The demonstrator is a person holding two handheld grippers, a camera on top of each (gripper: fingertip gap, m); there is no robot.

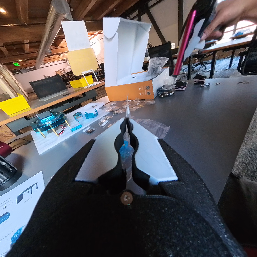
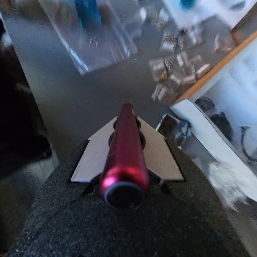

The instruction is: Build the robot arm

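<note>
Print on orange box [image 1: 129, 90], white sheet [image 1: 20, 201]; perhaps unreadable.

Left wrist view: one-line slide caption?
Left gripper jaws shut on a clear plastic bag above the grey table, open white-and-orange cardboard box behind.

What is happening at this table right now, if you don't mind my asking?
A person is working with a pair of hand-held tongs over a grey table strewn with kit parts. The left tongs are shut on a small clear plastic bag, pinched edge-on above the table. The right tongs are shut on a red screwdriver, its tip pointing down near the open orange and white box. Small parts bags and blue metal brackets lie spread around.
</note>
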